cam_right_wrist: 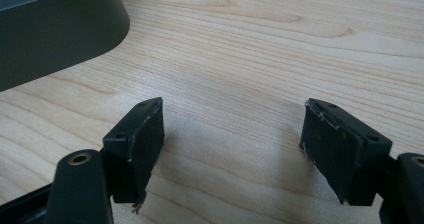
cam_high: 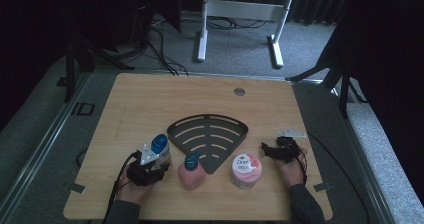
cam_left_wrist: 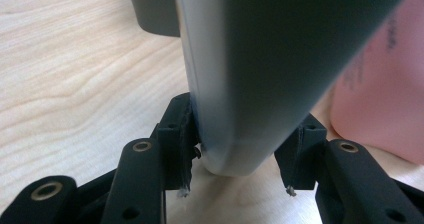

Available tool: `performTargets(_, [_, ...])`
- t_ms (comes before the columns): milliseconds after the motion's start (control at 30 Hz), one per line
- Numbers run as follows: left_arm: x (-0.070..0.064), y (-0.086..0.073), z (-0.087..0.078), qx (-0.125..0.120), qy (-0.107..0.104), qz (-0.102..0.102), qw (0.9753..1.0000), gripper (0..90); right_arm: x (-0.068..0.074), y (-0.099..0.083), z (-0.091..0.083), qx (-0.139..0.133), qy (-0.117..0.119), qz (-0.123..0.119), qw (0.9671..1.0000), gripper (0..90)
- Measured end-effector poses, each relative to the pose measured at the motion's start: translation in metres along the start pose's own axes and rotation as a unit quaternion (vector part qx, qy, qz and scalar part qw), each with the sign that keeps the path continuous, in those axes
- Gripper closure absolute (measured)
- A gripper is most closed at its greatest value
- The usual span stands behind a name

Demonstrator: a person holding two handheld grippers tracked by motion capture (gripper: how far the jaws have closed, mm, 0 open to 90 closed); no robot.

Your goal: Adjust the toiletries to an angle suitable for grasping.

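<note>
A white bottle with a blue cap [cam_high: 161, 151] stands upright at the table's front left. My left gripper [cam_high: 158, 167] is shut on its base. In the left gripper view the two jaws press both sides of the bottle [cam_left_wrist: 260, 59], with my left gripper [cam_left_wrist: 237, 179] low on it, close to the wood. A pink bottle with a blue cap [cam_high: 191, 172] stands just right of it and shows as a pink body [cam_left_wrist: 382, 99]. My right gripper [cam_high: 266, 149] rests open near the front right, and its jaws [cam_right_wrist: 232, 149] hold nothing over bare wood.
A dark fan-shaped slotted tray [cam_high: 235, 126] lies mid-table; its rim shows in both gripper views [cam_left_wrist: 152, 11] [cam_right_wrist: 55, 39]. A pink-lidded Dove jar [cam_high: 246, 169] stands between the pink bottle and my right gripper. A small grey plate [cam_high: 291, 132] lies behind the right gripper.
</note>
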State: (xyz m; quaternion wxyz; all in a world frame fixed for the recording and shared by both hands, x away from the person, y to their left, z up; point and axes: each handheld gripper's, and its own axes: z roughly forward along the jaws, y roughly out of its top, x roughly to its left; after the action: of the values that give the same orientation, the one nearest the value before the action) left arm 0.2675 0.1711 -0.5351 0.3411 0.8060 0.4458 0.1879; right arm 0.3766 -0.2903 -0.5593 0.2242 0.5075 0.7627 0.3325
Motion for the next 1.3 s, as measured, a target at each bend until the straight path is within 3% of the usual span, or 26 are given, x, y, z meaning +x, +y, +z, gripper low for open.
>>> performTargets(400, [0.031,0.019,0.020,0.000,0.031,-0.015,0.9994,54.8,0.000,0.000,0.000,0.000,0.000,0.000,1.0000,24.9])
performTargets(867, [0.067,0.036,0.039,-0.003,0.048,-0.030,0.9984,54.6,0.000,0.000,0.000,0.000,0.000,0.000,1.0000,24.9])
performTargets(1000, [0.070,0.036,0.040,-0.002,0.047,-0.031,0.9984,53.4,0.000,0.000,0.000,0.000,0.000,0.000,1.0000,24.9])
performTargets(1067, [0.069,0.034,0.039,0.002,0.053,-0.032,0.9981,43.0,0.000,0.000,0.000,0.000,0.000,0.000,1.0000,24.9])
performTargets(1133, [0.067,0.030,0.036,0.006,0.055,-0.034,0.9979,39.1,0.000,0.000,0.000,0.000,0.000,0.000,1.0000,24.9])
performTargets(1300, [0.063,0.020,0.025,-0.001,0.046,-0.051,0.9976,38.1,0.000,0.000,0.000,0.000,0.000,0.000,1.0000,24.9])
